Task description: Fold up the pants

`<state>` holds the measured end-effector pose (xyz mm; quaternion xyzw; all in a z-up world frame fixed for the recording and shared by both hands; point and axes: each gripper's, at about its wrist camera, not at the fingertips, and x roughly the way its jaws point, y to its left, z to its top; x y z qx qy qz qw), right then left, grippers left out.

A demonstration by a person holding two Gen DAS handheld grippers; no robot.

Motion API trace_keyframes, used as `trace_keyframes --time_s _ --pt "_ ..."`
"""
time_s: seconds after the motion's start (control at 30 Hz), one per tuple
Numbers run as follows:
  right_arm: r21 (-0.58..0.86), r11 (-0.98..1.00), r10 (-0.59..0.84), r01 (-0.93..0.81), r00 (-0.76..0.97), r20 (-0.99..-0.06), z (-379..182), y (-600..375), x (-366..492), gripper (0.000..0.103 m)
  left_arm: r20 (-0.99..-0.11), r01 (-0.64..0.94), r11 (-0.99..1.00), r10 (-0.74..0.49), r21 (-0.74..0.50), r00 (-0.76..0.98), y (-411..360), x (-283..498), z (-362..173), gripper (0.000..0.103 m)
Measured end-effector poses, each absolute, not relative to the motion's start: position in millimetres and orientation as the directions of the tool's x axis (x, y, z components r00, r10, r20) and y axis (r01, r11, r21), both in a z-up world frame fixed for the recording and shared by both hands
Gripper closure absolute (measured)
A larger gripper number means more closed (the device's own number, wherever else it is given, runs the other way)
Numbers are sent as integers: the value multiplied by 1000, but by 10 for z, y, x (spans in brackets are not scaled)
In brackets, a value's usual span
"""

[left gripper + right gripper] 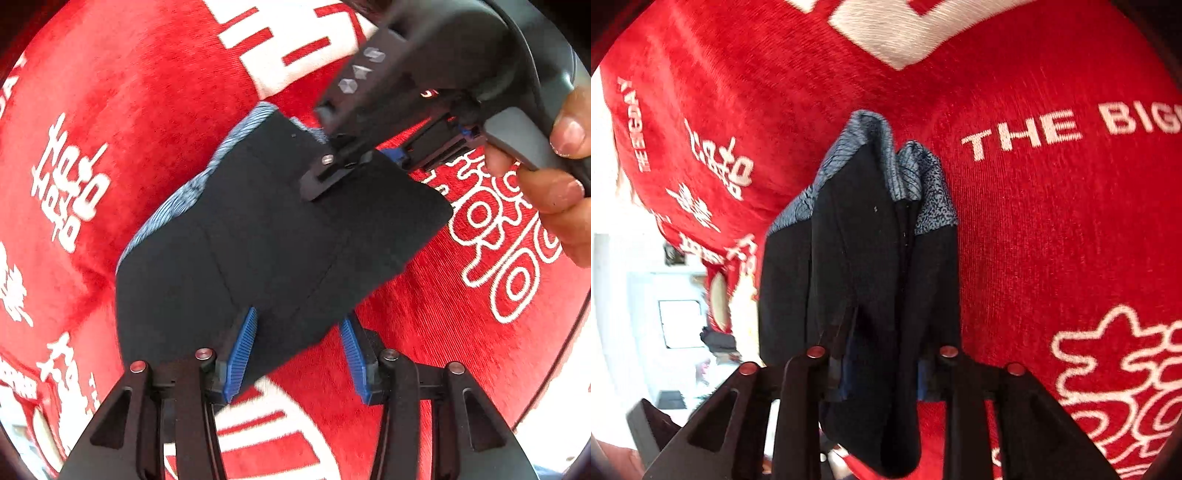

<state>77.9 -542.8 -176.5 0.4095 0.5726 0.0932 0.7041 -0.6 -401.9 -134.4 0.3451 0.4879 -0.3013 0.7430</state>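
The pants [266, 236] are dark navy with a blue-grey patterned band [207, 177], folded into a compact block on the red cloth. My left gripper [299, 321] is open, its blue pads [242, 350] straddling the near edge of the block. My right gripper [332, 173] comes in from the upper right, held by a hand, and pinches the far edge. In the right wrist view the pants [864, 258] hang bunched between the jaws of the right gripper [879, 354], patterned band [912, 177] at the far end.
A red plush cloth [129, 110] with white lettering covers the surface; it also shows in the right wrist view [1052, 221]. Its edge and a bright room lie at the left [646, 295]. The person's fingers [561, 177] are on the right gripper's handle.
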Motion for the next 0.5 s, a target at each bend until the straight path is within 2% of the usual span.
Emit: trace_keyframes --time_s 0.03,0.07,0.1,0.23,0.4,0.5 --pt "668 664 591 336 310 -744 -1731 -5414 772 62 -934 773 598 -108 212 340 -3953 2 -1292 55" --pt "635 695 566 338 287 -773 -1688 -5400 759 52 -935 762 614 -106 207 339 -3888 18 -1242 49" --pt "607 719 542 339 273 -795 -1662 -5391 747 49 -932 745 634 -100 209 348 -3817 41 -1183 38" --pt "493 809 413 320 287 -864 -1456 -5418 705 49 -902 658 716 -92 235 423 -3451 264 -894 35" --pt "537 777 410 329 382 -828 -1308 -5606 1029 51 -889 561 795 -62 230 453 -3125 812 -882 35" --pt "528 794 391 303 410 -824 -1350 -5557 1379 63 -927 477 868 -55 139 370 -2939 1238 -1076 35"
